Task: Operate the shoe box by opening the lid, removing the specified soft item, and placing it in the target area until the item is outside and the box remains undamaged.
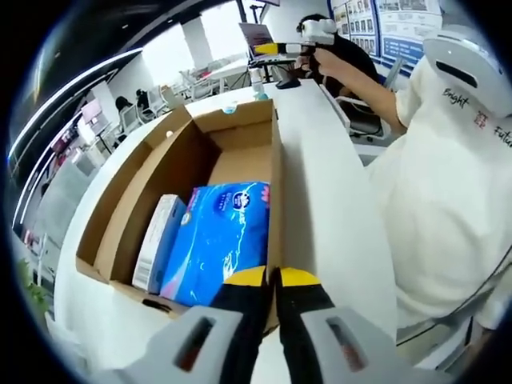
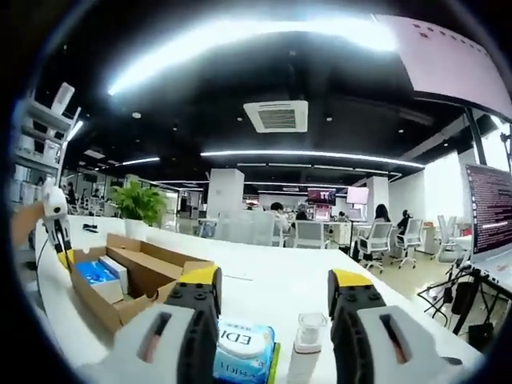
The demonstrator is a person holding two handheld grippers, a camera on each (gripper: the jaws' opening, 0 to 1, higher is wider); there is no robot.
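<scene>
Shoe box (image 1: pixel 192 168), brown cardboard, sits open on the white table (image 1: pixel 328 200), flaps spread, long axis running away from the left gripper (image 1: pixel 274 280).

Nearest: left gripper's yellow-tipped jaws are pressed together at the box's near right corner, apparently pinching the right side wall's top edge between them; whether the card is truly clamped or just alongside, cannot tell for sure.

Just beyond the tips, inside the box at its near end: blue soft pack (image 1: pixel 220 240), plastic-wrapped, likely tissues, lying flat with its length along the box. It lies slightly left of and just beside the left jaws. Touching its left side, a slim white carton (image 1: pixel 157 240) stands on edge. Far half of the box is bare cardboard floor.

Right gripper (image 2: pixel 276 292) is well apart, jaws spread wide and empty, looking across the table; box appears at its far left, with the left gripper at the box's end. Under its jaws: a small wipes-type packet (image 2: pixel 244 352) and a small clear bottle (image 2: pixel 307 340).

Judgement: lid step done; left gripper is the nearer one to the pack, which is not yet out.

Farthest: a person in a white shirt (image 1: pixel 448 184) at the table's right side.
</scene>
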